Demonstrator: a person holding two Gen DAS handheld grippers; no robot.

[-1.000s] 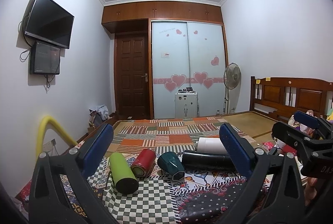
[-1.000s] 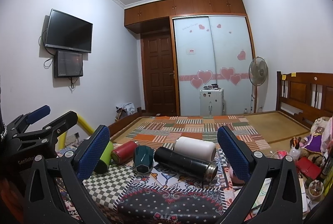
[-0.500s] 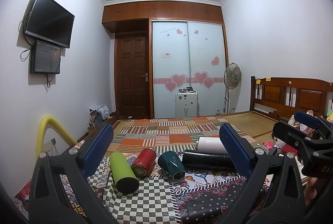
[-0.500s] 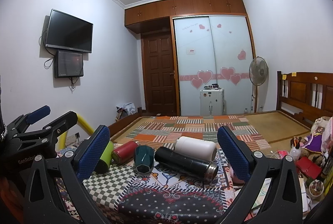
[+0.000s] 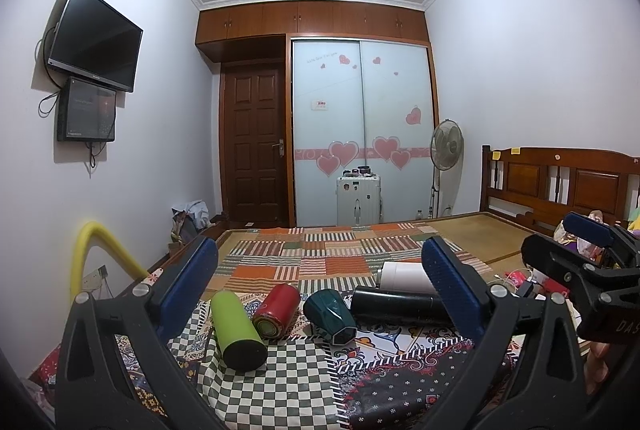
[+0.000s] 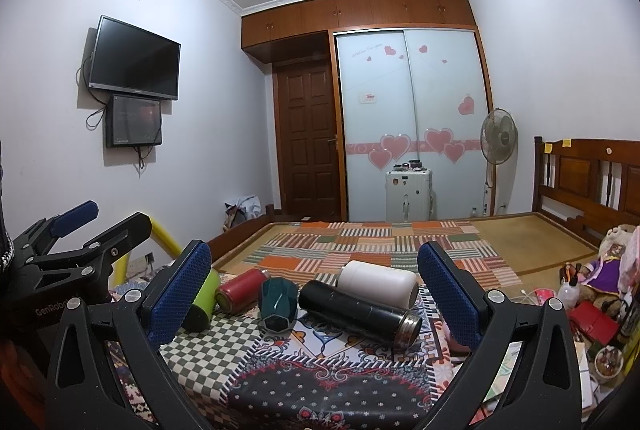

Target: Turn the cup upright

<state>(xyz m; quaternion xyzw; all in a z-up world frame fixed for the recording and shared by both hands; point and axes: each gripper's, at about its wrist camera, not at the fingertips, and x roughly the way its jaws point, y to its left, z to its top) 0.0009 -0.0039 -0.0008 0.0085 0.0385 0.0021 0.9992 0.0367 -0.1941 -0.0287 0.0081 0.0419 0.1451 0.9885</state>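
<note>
Both grippers are held level, side by side, above the near edge of a surface covered in patterned cloths (image 5: 280, 370), pointing toward the far wardrobe (image 5: 362, 134). The left gripper (image 5: 320, 294) is released, its blue-padded fingers (image 5: 188, 286) spread wide with nothing between them. The right gripper (image 6: 316, 294) is likewise released, jaws spread wide and holding nothing. In the left wrist view the right gripper shows at the right edge; in the right wrist view the left gripper shows at the left edge.

Five containers lie on their sides in a row on the cloths, beyond the fingertips of both grippers and untouched. The dark green faceted cup (image 5: 330, 316) lies tipped over near the middle of the row, its closed base facing the near side. In the left wrist view it sits just right of centre between the fingers, a little beyond them; in the right wrist view it (image 6: 279, 304) lies left of centre in the gap.

To its left lie a red can-shaped bottle (image 5: 278, 312), close beside it, and a lime green tumbler (image 5: 236, 328) farther left. To its right a long black flask (image 6: 358, 310) lies at an angle, its end close against the cup, with a white tumbler (image 6: 378, 282) just behind the flask. Beyond them stretches a bed with a striped patchwork cover (image 6: 372, 250).
</note>
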